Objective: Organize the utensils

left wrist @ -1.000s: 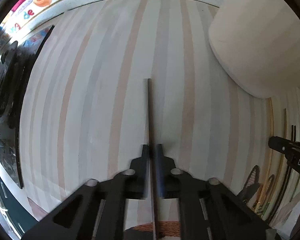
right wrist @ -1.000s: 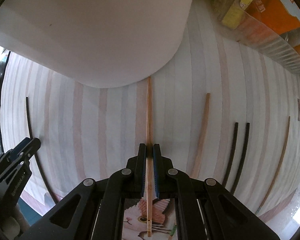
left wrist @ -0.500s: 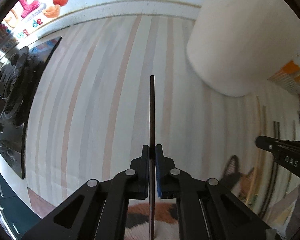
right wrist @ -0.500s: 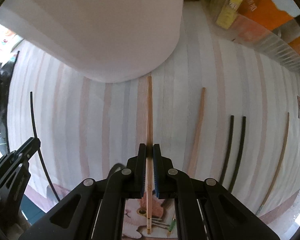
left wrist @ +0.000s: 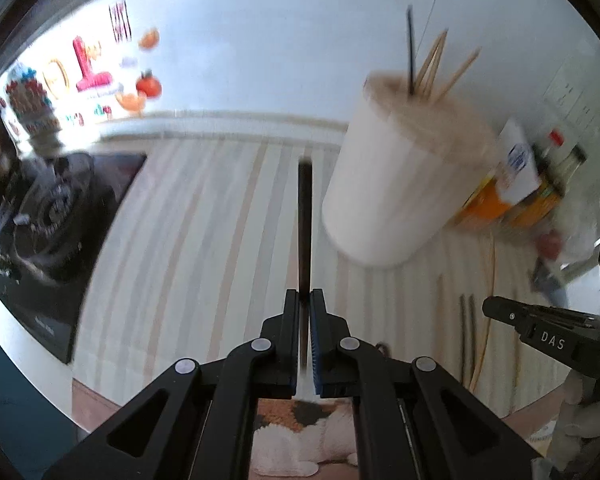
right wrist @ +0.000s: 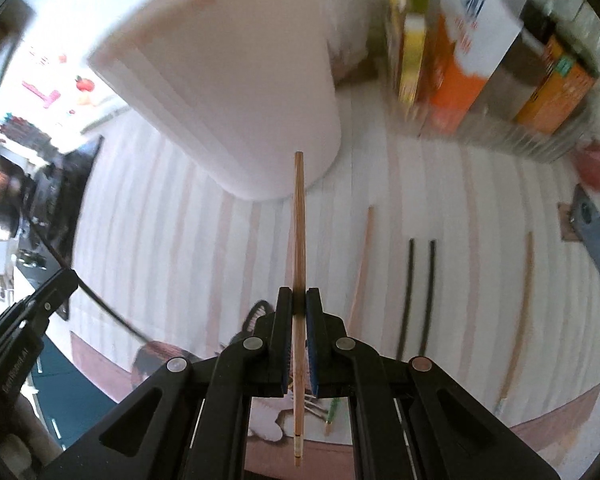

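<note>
Below the white holder's (left wrist: 400, 184) rim | left tongs (left wrist: 305, 300) clamp dark chopstick (left wrist: 304, 224), right tongs (right wrist: 299, 300) clamp wooden chopstick (right wrist: 299, 232) | both sticks point along the tongs; the right one looks nearer the holder

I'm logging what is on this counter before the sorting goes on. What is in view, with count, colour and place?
holder: one, white, tall, on the striped mat, several sticks already standing in it
striped mat: one, pale with pinkish stripes, covering the counter
dark chopsticks: two, lying side by side on the mat right of the holder
wooden chopsticks: two lying loose on the mat, one either side of the dark pair
boxes: several, orange, yellow and white, behind the mat
stove: one, black, left of the mat
left gripper: black, shut on a dark chopstick
right gripper: black, shut on a wooden chopstick
</note>
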A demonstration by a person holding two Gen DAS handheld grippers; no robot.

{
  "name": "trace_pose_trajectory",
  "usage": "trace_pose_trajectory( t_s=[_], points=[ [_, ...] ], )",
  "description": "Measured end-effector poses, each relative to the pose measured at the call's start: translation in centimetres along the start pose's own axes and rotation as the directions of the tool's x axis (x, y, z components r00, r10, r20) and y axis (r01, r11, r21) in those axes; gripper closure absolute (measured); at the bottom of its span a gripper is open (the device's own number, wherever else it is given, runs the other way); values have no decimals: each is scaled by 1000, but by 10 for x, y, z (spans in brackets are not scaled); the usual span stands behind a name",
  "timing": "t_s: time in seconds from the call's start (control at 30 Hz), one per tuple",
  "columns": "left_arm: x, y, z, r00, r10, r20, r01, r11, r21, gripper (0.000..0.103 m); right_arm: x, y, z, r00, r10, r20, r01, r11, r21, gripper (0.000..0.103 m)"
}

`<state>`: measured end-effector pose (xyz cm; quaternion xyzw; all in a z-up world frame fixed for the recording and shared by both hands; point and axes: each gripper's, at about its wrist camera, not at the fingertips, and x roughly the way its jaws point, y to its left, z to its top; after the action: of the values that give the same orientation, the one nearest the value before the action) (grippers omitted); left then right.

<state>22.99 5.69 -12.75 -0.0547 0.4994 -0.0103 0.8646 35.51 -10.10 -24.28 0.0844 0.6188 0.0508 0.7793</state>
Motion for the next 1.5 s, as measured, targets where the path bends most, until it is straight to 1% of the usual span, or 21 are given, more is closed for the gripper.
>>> trace_pose_trajectory(
  t_s=[0.1, 0.13, 0.2, 0.3, 0.43, 0.57, 0.63, 0.7, 0.73, 0.77, 0.83, 0.93, 1.03, 1.13, 1.2, 1.3, 1.33, 1.37, 1.4, 1.43, 1.5],
  points=[
    [-17, 0, 17, 998, -5, 62, 4, 1000, 9, 101, -35, -16, 4, 998, 19, 63, -19, 1000, -2, 96],
    [-23, 1, 23, 997, -4, 83, 4, 1000, 7, 101, -39, -18, 9, 996, 22, 82, -22, 1000, -4, 96],
    [-31, 5, 37, 993, -9, 119, 8, 1000, 11, 101, -61, -16, 19, 991, 32, 126, -31, 999, -8, 96],
    [-45, 5, 52, 986, -13, 166, 12, 1000, 12, 101, -77, -6, 33, 984, 43, 176, -41, 999, -12, 96],
    [-75, 4, 70, 972, -27, 235, 23, 1000, 21, 103, -105, 2, 50, 969, 65, 238, -62, 998, -22, 96],
    [-98, 0, 85, 961, -63, 271, 55, 998, 38, 103, -136, 8, 65, 952, 84, 294, -74, 996, -45, 96],
    [-99, 1, 89, 961, -69, 267, 60, 997, 43, 102, -147, 12, 71, 947, 95, 308, -81, 995, -60, 96],
    [-88, 8, 90, 969, -81, 235, 77, 997, 26, 97, -153, 13, 74, 946, 101, 309, -83, 994, -71, 96],
    [-76, 14, 88, 974, -91, 208, 91, 996, 7, 91, -151, 13, 74, 948, 98, 302, -81, 994, -70, 96],
    [-64, 17, 86, 979, -90, 182, 93, 996, -8, 77, -147, 13, 72, 952, 95, 292, -79, 995, -67, 96],
    [-34, 26, 79, 989, -77, 123, 85, 995, -54, 58, -126, 10, 66, 965, 82, 247, -72, 996, -48, 96],
    [33, 38, 62, 998, -64, -6, 63, 993, -102, 58, -82, 0, 55, 985, 57, 161, -58, 998, 3, 96],
    [93, 42, 48, 995, -32, -100, 20, 993, -115, 58, -36, -11, 44, 997, 35, 67, -39, 997, 60, 96],
    [149, 42, 37, 982, 1, -189, -21, 995, -99, 58, 2, -18, 34, 1000, -8, -8, 9, 995, 96, 96],
    [176, 40, 32, 973, 5, -233, -25, 996, -83, 58, 26, -22, 29, 998, -33, -58, 39, 993, 111, 96],
    [212, 36, 23, 956, 53, -287, -67, 997, -39, 61, 54, -25, 22, 990, -78, -119, 92, 989, 117, 96],
    [223, 36, 18, 951, 66, -302, -76, 997, -21, 74, 61, -25, 21, 987, -86, -133, 102, 987, 120, 96],
    [222, 34, 17, 959, 93, -269, -95, 996, 7, 86, 66, -26, 20, 985, -94, -144, 112, 986, 123, 96],
    [222, 32, 15, 958, 105, -266, -102, 994, 26, 96, 72, -26, 17, 982, -102, -157, 122, 985, 125, 96],
    [220, 31, 12, 956, 106, -273, -99, 994, 41, 99, 75, -26, 16, 981, -107, -164, 128, 984, 124, 96],
    [212, 36, -1, 944, 72, -321, -71, 997, 12, 99, 80, -25, 13, 978, -116, -174, 137, 984, 117, 96]
  ],
)
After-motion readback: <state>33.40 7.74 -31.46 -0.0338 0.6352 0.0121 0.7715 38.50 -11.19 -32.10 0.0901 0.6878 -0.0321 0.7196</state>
